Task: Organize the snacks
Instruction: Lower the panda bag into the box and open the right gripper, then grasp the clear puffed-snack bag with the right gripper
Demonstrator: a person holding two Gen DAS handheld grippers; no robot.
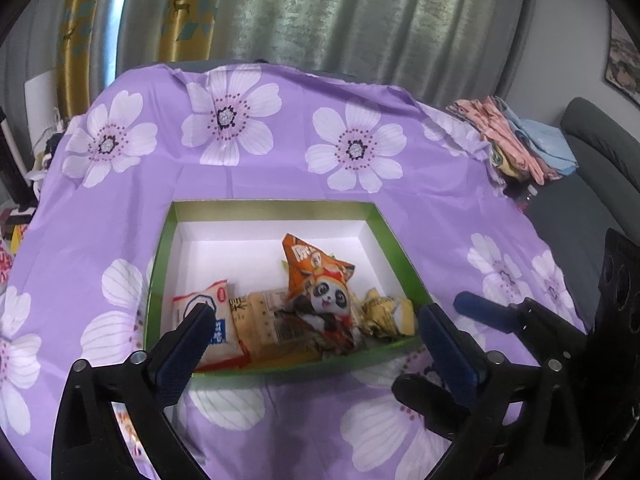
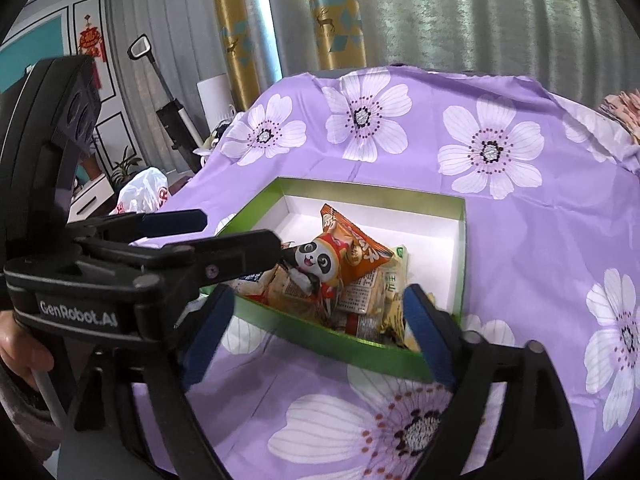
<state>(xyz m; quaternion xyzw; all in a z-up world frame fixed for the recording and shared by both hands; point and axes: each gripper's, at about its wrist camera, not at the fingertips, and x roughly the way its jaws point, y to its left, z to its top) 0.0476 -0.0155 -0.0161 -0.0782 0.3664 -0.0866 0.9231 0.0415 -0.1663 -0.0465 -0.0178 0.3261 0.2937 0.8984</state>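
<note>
A green box with a white inside sits on the purple flowered cloth. Several snack packets are piled at its near end: an orange panda bag on top, a white and blue packet, beige packets and a gold wrapper. My left gripper is open above the box's near wall, with nothing between its fingers. From the right wrist view, the box and panda bag lie just ahead. My right gripper is open and holds nothing. The left gripper reaches in beside it.
A pile of folded clothes lies at the cloth's far right corner beside a grey sofa. Curtains hang behind. To the left stand an upright vacuum and a white plastic bag. A hand holds the left gripper.
</note>
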